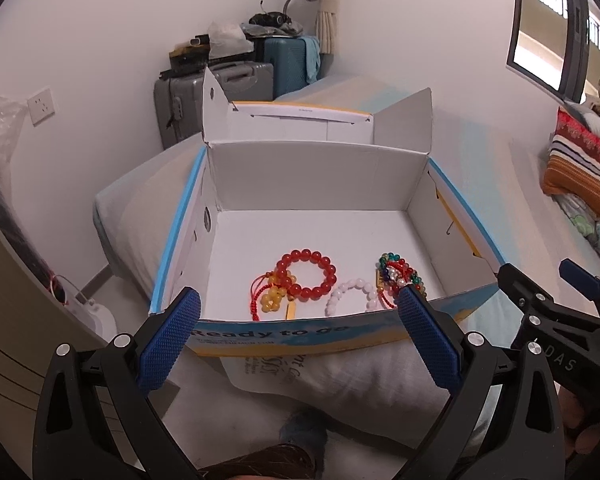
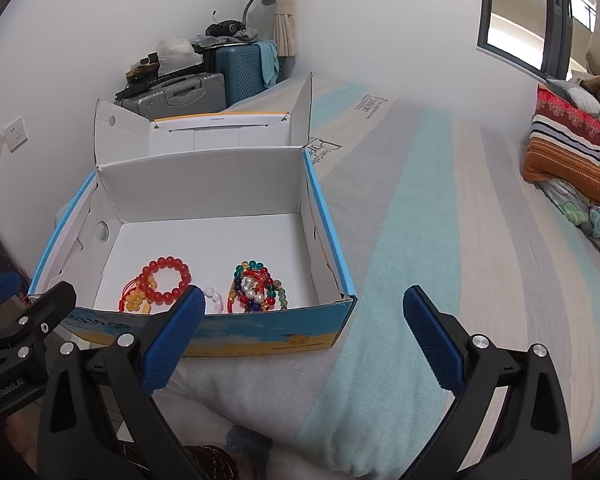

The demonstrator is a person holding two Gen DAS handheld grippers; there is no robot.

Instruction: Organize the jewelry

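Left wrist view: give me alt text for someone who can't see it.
An open cardboard box on a bed holds a red bracelet, a white bracelet, a multicolour bead bunch and a yellow charm on red cord. The left gripper hangs open and empty before the box's near wall; the right gripper shows at right.

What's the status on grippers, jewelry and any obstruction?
Left gripper open, empty, at box front. Right gripper open, empty. Red bracelet, white bracelet, multicolor beads inside open box. Nothing blocking.
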